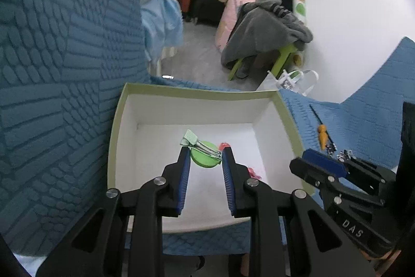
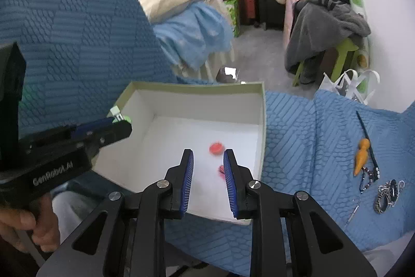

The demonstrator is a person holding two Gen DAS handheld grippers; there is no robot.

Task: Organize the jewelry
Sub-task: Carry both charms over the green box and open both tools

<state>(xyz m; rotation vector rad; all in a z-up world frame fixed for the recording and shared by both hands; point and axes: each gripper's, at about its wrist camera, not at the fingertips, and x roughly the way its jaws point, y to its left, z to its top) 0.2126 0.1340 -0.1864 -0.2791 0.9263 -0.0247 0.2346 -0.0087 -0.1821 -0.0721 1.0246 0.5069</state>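
L gripper (image 1: 205, 151) is closed narrow on a green hair clip (image 1: 205, 159), a round green disc w/ a metal bar and a scrap of pale ribbon. The clip is pinched btwn the two tips at centre of the left wrist view. R gripper (image 2: 208, 152) is narrow too, but nothing sits against its pads. The red blur seen in its gap looks to lie on the box floor, not in the grip. Biggest thing around is the blue quilted bedspread (image 2: 298, 136), filling left side and lower right of both views. On it sits the open box (image 1: 197, 92), green rim and white inside, at centre frame w/ both claws angled down toward it. Key relation: the clip hangs over the box interior, near the left wall in the right wrist view. Its long axis runs upper left to lower right across the L jaws, so a drop prob needs only an opening. Box floor already has two small red pieces (image 2: 216, 148). Loose jewelry lies right of the box on the bedspread, at lower right of the right wrist view: an orange hair stick (image 2: 361, 155), a bead strand (image 2: 368, 177) and silver chains (image 2: 386, 196). All are nearer the R gripper, so that side prob takes them next.
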